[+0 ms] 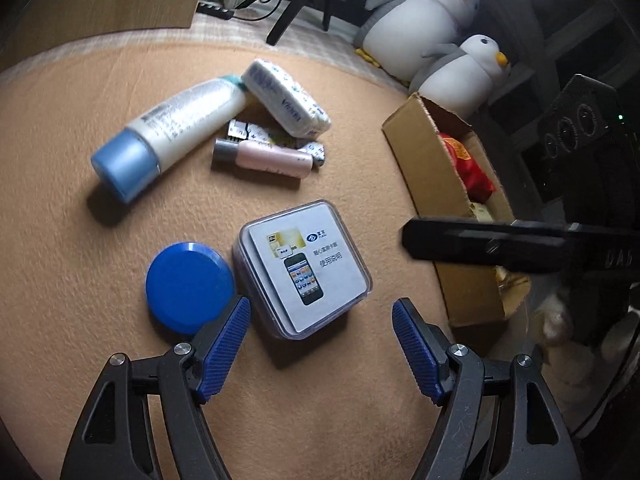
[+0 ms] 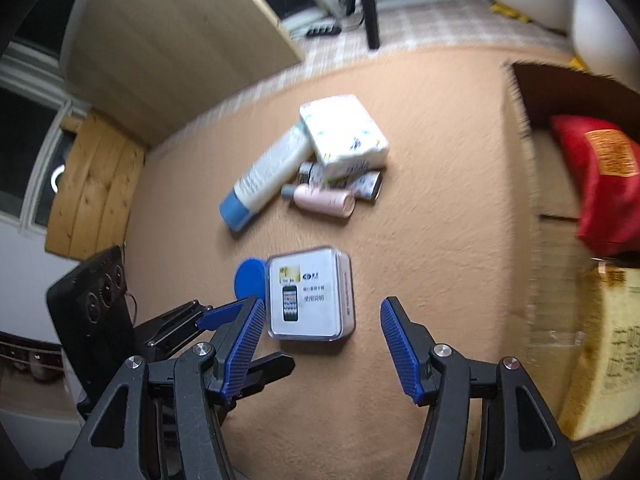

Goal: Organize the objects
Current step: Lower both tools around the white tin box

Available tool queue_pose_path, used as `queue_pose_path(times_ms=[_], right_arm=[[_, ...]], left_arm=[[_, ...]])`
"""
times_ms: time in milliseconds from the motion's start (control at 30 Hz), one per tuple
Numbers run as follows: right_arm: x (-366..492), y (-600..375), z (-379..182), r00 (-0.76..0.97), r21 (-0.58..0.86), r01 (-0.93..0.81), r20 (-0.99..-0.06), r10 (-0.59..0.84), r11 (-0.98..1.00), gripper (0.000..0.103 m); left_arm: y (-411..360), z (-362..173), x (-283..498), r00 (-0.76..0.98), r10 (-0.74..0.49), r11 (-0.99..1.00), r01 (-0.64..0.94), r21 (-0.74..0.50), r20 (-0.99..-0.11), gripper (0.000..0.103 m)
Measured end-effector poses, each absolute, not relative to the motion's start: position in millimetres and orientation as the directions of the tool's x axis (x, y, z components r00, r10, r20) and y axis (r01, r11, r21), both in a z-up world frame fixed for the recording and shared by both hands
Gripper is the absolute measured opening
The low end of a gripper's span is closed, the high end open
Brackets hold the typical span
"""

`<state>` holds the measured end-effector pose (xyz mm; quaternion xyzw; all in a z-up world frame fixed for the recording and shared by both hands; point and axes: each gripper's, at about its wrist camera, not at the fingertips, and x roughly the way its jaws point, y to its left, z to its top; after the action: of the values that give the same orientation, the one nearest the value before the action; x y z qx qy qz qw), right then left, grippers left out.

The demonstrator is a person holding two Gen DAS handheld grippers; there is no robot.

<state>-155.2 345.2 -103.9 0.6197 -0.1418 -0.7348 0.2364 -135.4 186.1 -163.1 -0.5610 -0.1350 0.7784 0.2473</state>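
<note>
Clear square case (image 1: pixel 306 268) touches blue lid (image 1: pixel 188 286); both tools (image 1: pixel 321 344) (image 2: pixel 323 340) gape empty above open blanket (image 1: pixel 60 240).

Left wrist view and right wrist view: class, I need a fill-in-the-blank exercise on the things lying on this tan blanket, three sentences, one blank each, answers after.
1. The round lid beside the clear square case is ____ in colour.
2. The red pouch lies inside the ____ box.
3. The cap on the long white bottle is light ____.

Missing words: blue; cardboard; blue
</note>
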Motion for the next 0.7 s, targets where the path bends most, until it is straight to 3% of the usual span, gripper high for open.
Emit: queue_pose_path(times_ms=[700], right_arm=[[-167.3, 322.1, -144.5, -0.006, 0.457, 0.214, -0.883, -0.469, -0.863, 0.057]], left_arm=[[191.3, -176.9, -149.0, -0.24, 0.54, -0.84, -0.22, -0.496, -0.807, 0.077]])
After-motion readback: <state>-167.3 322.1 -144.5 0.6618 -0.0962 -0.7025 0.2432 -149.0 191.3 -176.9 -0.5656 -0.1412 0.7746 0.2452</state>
